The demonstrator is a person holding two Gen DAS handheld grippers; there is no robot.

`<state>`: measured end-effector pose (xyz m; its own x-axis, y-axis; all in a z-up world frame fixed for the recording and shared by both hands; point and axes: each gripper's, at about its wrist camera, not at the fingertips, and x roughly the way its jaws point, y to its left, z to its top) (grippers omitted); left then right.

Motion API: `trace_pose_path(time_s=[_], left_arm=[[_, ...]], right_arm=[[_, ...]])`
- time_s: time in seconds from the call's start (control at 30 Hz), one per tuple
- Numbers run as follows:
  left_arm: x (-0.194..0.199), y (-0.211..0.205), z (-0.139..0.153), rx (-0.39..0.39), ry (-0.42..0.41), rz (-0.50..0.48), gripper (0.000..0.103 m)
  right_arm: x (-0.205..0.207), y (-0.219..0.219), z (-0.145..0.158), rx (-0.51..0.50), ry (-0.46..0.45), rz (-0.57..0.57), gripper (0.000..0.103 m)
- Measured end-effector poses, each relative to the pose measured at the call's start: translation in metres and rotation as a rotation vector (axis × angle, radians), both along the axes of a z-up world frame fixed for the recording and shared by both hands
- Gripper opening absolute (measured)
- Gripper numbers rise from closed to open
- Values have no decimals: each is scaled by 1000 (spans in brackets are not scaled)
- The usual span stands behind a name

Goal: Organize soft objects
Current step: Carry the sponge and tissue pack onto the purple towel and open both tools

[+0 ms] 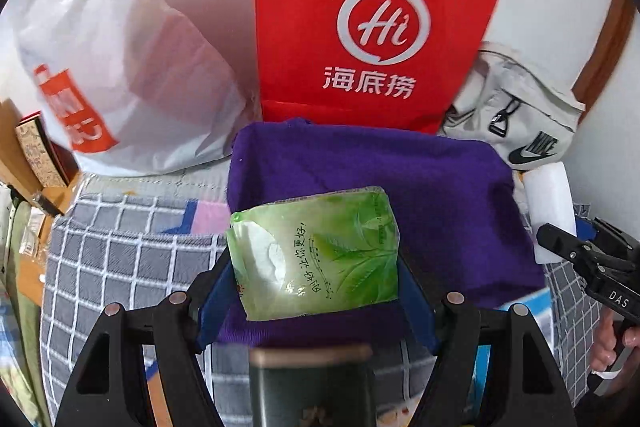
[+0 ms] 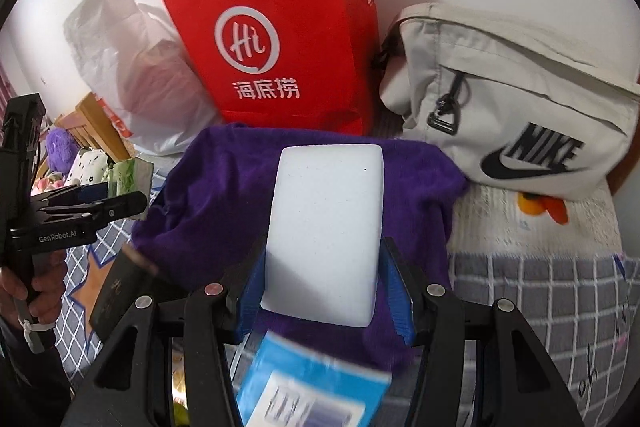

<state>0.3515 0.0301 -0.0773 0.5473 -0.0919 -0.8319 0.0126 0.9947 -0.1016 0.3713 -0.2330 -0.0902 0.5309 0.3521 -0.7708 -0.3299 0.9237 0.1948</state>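
Above the folded purple knit cloth [image 1: 400,187] on the bed, my left claw [image 1: 316,283] grips a soft green plastic tissue pack [image 1: 316,251] by its sides; my right claw [image 2: 324,283] pinches a squashy white foam block [image 2: 326,231] likewise. Both look light, compressible.

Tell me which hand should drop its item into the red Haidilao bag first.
Probably left. The left gripper holds the green tissue pack right below the red bag. The right gripper, holding the white sponge, sits off toward the Nike bag.
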Motion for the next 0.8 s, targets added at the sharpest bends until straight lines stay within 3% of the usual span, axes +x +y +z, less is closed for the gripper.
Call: trace_pose_path(time_s=[0.33,0.8], left_arm=[[62,2,-29,-27,75,-5,73],[108,-6,-57,10,142,-12,74]], right_arm=[[56,15,-36,-94,59,48,54],[84,8,-70,-51,172,82,54]])
